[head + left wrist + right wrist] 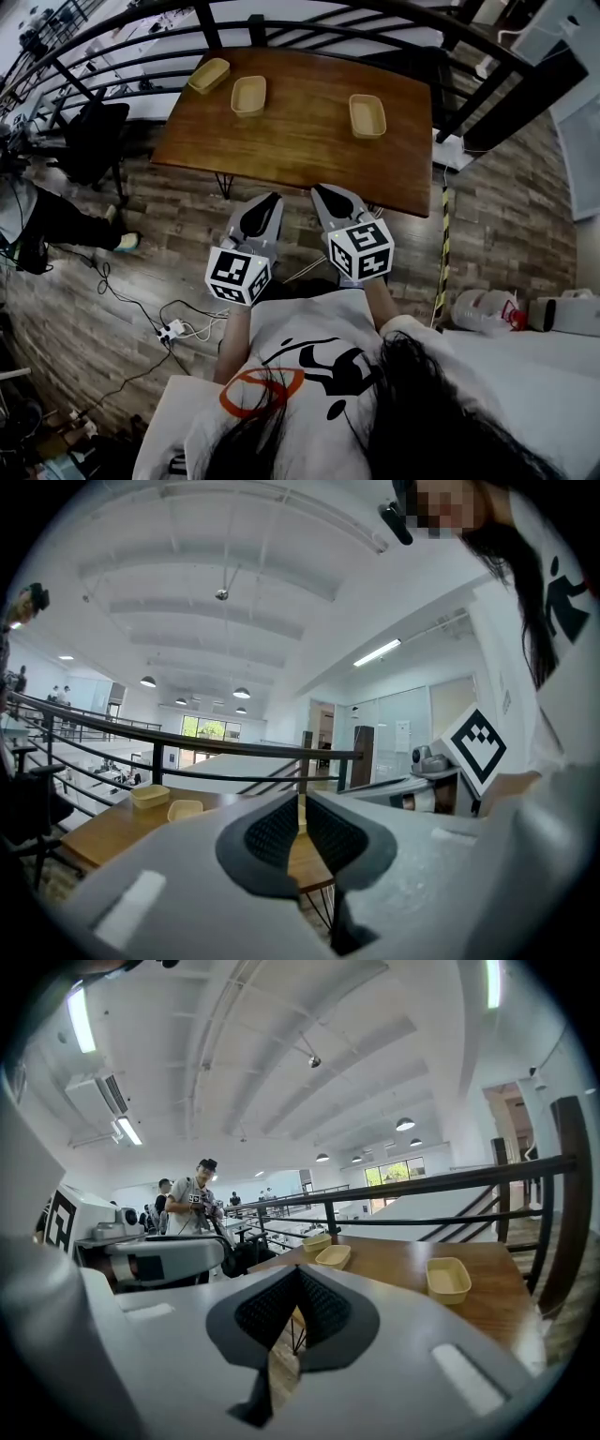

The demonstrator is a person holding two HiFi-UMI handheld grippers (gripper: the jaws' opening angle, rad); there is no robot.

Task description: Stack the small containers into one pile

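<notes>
I held the left gripper (270,202) just short of the wooden table (300,150), jaws pressed together on nothing, though a hairline slit may have shown between the pads. The right gripper (321,194) sat just beside it, jaws closed tip to tip and empty too. Three small containers lay apart on the table: the first container (209,75) far ahead-left of the left gripper, the second container (248,95) near that one, and the third container (367,115) ahead-right of the right gripper.
</notes>
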